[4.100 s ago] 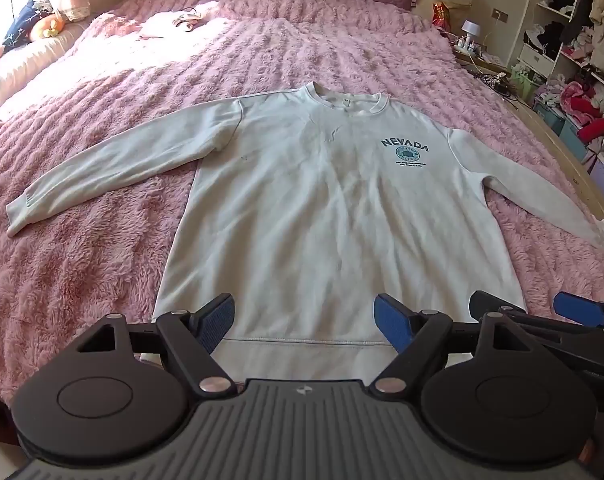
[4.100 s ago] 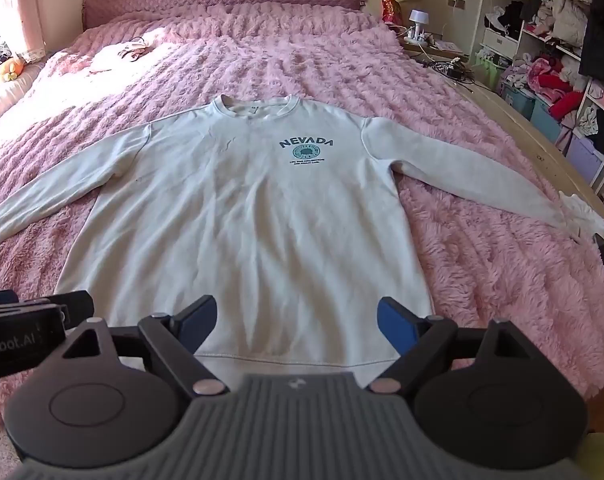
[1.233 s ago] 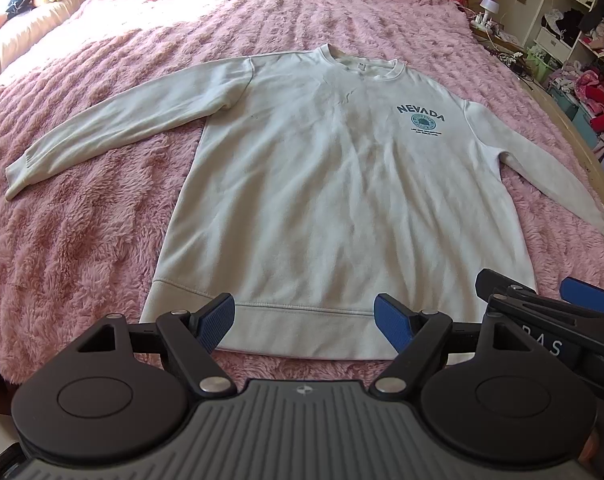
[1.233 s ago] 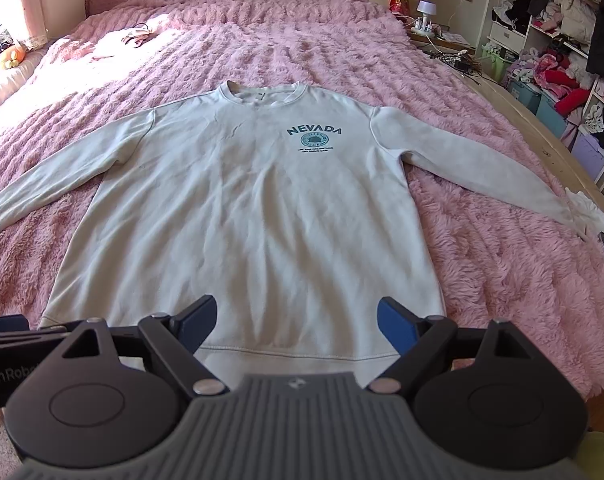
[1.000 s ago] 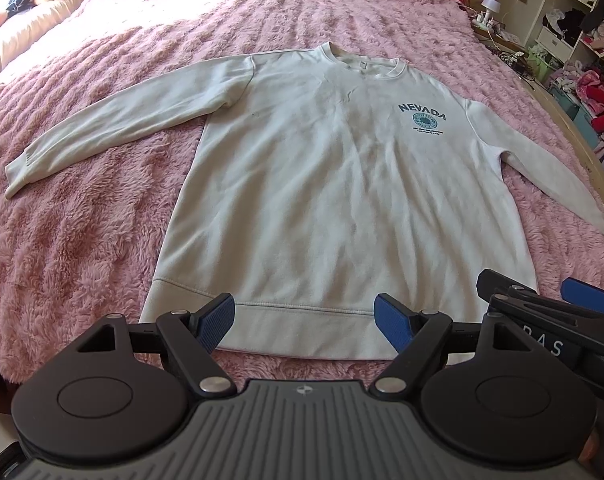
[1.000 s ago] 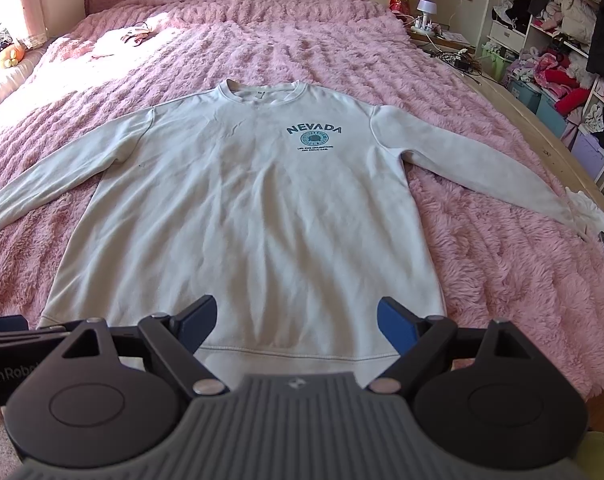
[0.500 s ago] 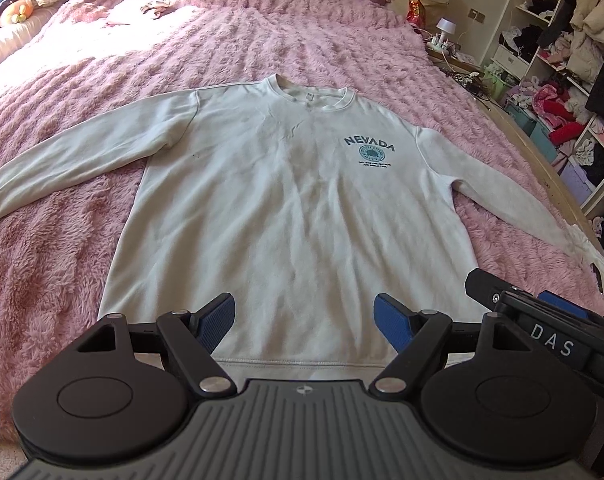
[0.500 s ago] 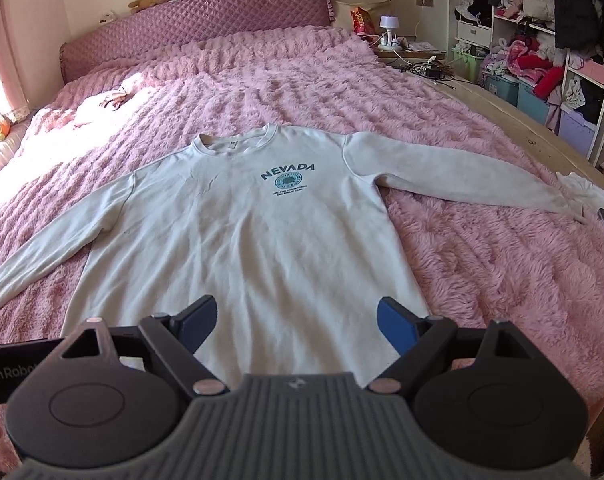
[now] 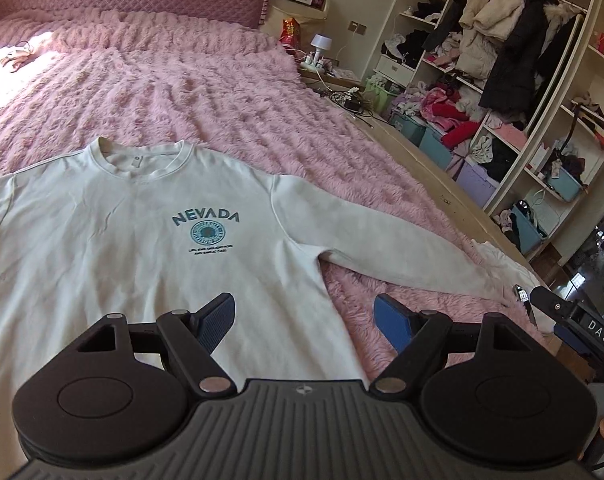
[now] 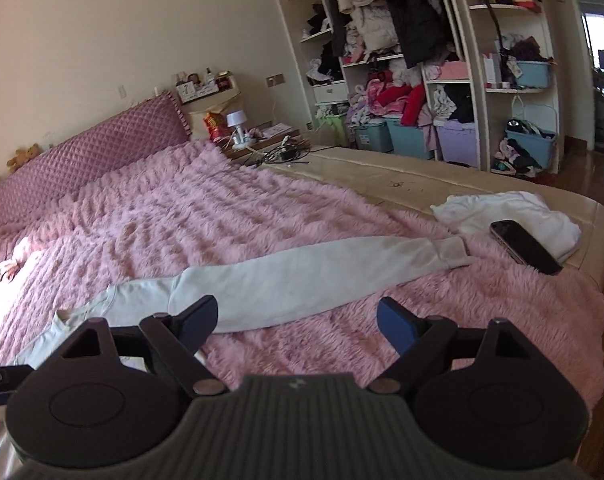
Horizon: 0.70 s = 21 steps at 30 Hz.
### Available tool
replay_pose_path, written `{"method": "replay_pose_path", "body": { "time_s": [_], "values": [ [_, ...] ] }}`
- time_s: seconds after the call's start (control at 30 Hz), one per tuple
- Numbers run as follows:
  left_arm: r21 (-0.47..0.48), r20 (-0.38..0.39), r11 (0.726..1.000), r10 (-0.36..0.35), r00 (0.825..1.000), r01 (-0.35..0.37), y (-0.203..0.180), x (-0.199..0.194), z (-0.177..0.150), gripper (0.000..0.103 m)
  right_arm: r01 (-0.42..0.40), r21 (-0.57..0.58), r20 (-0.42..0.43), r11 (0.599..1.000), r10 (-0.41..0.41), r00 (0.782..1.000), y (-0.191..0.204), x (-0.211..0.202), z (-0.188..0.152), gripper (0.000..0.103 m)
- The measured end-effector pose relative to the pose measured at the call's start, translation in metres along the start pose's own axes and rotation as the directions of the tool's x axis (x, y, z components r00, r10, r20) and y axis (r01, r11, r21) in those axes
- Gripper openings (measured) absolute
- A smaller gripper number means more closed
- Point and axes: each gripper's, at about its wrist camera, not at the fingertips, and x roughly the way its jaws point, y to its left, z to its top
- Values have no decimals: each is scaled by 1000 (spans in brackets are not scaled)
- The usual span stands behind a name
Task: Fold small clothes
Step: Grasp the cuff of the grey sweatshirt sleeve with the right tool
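A white long-sleeved sweatshirt [image 9: 133, 248] printed NEVADA lies flat, front up, on the pink fluffy bed cover [image 9: 205, 92]. Its right-hand sleeve [image 9: 386, 244] stretches toward the bed's right edge; the same sleeve [image 10: 302, 276] crosses the right wrist view, cuff at the right. My left gripper [image 9: 306, 316] is open and empty above the sweatshirt's lower right side. My right gripper [image 10: 297, 318] is open and empty above the cover just in front of the sleeve. The right gripper's side [image 9: 582, 328] shows at the left wrist view's right edge.
A folded white garment [image 10: 510, 216] with a dark phone [image 10: 524, 246] on it lies at the bed's right edge. Open shelves [image 10: 422, 80] full of clothes and bins stand beyond. A nightstand [image 10: 261, 140] with cables sits by the pink headboard [image 10: 81, 156].
Both grippers have swung to the right. The left view now centres on the sweatshirt's right side; the right view now faces the right sleeve and the shelves. Both stay open.
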Motion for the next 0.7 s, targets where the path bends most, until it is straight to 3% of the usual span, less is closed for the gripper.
{"method": "replay_pose_path", "body": {
  "time_s": [0.17, 0.23, 0.33, 0.43, 0.57, 0.7],
  "values": [
    [13, -26, 997, -82, 996, 82, -16, 63, 16, 93, 62, 168, 51, 984, -72, 996, -65, 63, 24, 79],
    [14, -33, 995, -102, 994, 103, -23, 86, 21, 93, 80, 235, 37, 969, -92, 995, -91, 94, 29, 70],
    [13, -37, 990, -137, 990, 137, -31, 115, 24, 93, 115, 317, -12, 941, -117, 993, -120, 128, 31, 66],
    [25, -42, 986, -166, 985, 167, -42, 144, 28, 93, 138, 414, -68, 900, -121, 990, -150, 162, 27, 53],
    [18, -100, 983, -181, 978, 183, -52, 183, 30, 93, 158, 533, -116, 831, -113, 987, -175, 196, 17, 53],
    [-56, -170, 973, -231, 958, 224, -50, 212, 26, 92, 143, 616, -87, 775, -114, 990, -191, 216, 13, 53]
  ]
}}
